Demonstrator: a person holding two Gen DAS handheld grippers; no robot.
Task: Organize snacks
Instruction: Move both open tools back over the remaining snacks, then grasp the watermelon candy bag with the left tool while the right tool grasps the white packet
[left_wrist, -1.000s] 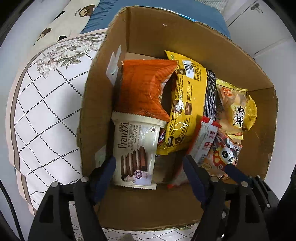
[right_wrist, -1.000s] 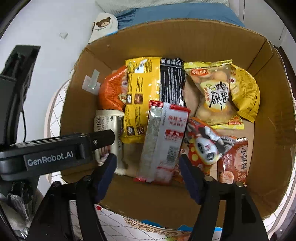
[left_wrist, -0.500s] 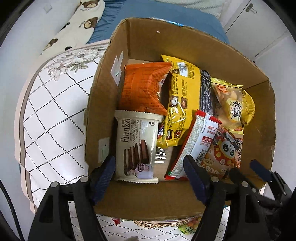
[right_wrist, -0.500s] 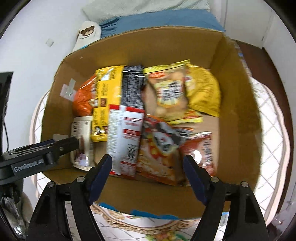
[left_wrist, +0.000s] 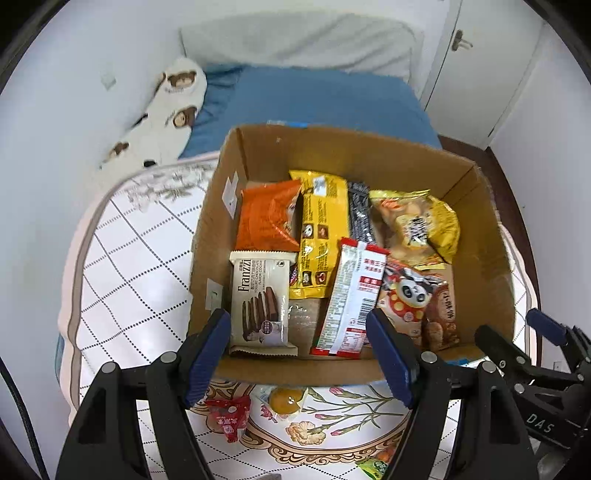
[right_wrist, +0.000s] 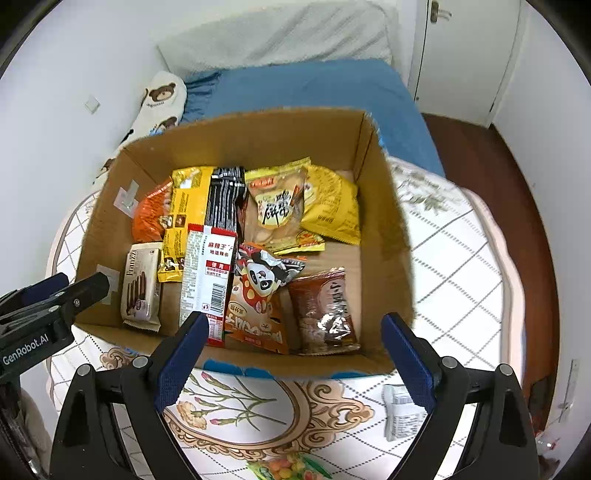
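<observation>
While both tools hang empty, jaws spread | left tool, right tool above cardboard box on bed | loose snacks: red packet, white packet on quilt | advice: approach flat, pinch packet edge, avoid snagging quilt.

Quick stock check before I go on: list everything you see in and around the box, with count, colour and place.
Box: 1, brown cardboard, on the quilt.
Quilt: 1, white with grid and flowers, under the box.
Cookie pack: 1, cream, box near left.
Orange bag: 1, box far left.
Yellow pack: 1, beside the orange bag.
Black pack: 1, right of the yellow pack.
Red-white pack: 1, box near middle.
Panda bag: 1, orange, near middle right.
Brown bag: 1, box near right.
Yellow bags: 2, far right.
Loose snacks: several, on the quilt before the box.
Left tongs: open, empty.
Right tongs: open, empty.
</observation>
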